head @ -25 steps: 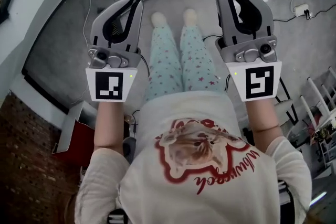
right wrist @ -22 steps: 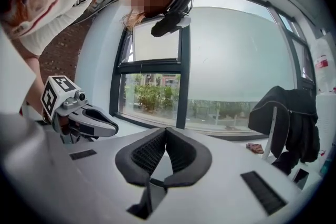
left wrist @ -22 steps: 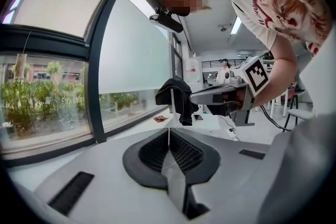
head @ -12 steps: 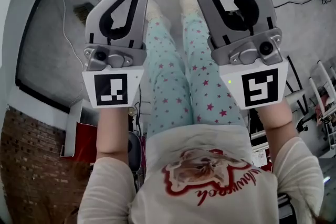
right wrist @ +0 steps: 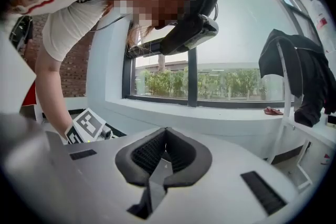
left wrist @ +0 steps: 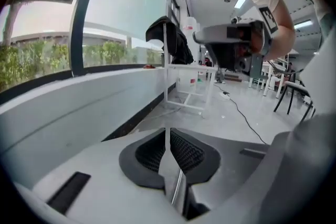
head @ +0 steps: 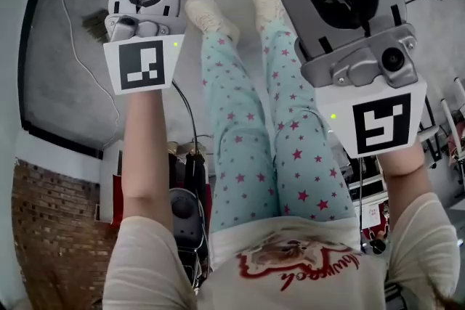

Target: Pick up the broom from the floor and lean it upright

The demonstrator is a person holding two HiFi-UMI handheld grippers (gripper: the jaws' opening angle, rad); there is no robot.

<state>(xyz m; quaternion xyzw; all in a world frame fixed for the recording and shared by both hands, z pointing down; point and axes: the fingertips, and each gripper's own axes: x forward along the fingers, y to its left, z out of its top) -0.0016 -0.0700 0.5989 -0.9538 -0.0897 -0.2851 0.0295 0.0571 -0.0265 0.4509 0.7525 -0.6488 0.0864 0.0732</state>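
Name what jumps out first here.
The left gripper and right gripper, jaws shut on nothing, loom large in the head view, upper left and right. Between them star-print trousers run down to the grey floor. In the right gripper view, a dark jacket hangs by the window.

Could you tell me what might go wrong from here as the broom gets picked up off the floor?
1. The left tool and the right tool both have their jaws together. Unless one opens before it reaches the broom, it would probably push the handle along the floor rather than grasp it.
2. A thin cable lies on the floor near the broom's head and could snag as the broom is lifted.
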